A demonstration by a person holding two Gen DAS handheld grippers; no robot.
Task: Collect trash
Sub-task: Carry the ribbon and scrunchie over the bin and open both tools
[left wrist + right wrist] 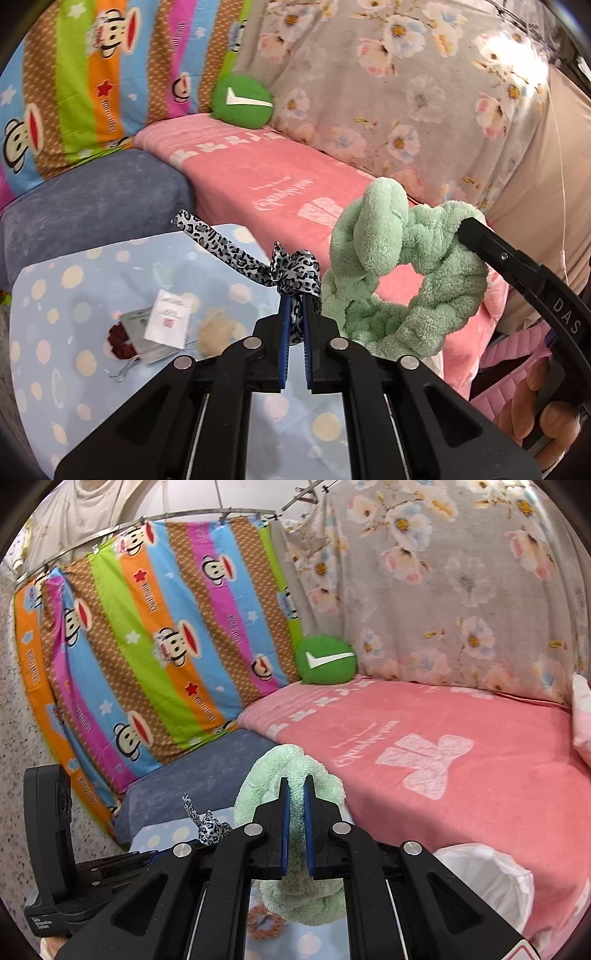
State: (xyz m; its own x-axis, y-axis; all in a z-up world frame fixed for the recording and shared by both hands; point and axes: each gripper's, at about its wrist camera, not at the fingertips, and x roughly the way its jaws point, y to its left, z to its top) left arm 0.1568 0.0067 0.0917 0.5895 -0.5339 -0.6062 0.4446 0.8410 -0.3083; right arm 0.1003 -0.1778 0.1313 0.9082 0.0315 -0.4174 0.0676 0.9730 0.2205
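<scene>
A: Fleecy mint green is what we carry on the right: the right gripper [296, 827] has its jaws clenched on the green plush headband [402, 273], which hangs in the air above the near edge of the bed.

B: And our left gripper [294, 325] is clamped on the leopard-print ribbon [258, 266], held up over the dotted blue surface [92, 369]. We judge the ribbon the riskier one; only a thin fold sits between the blue pads, and its long tail trails free, so a quick swing could pull it out.

A: The headband is bulky and soft. If we drop it carelessly it may catch on the rim of the white-lined bin [491, 882], just to our right, and flop onto the pink blanket [461, 738].

B: More waits on the surface: the paper tags [162, 325], a dark red scrunchie [120, 341] touching them, a beige fluff ball [216, 330] beside them. An orange ring [266, 923] lies below the headband.

A: Farther off, the grey-blue cushion [92, 210], then the green check-mark pillow [327, 661] against the striped monkey sheet [147, 646] and the floral sheet [461, 590]. Nothing seems to block us but our own two grippers, close together.
</scene>
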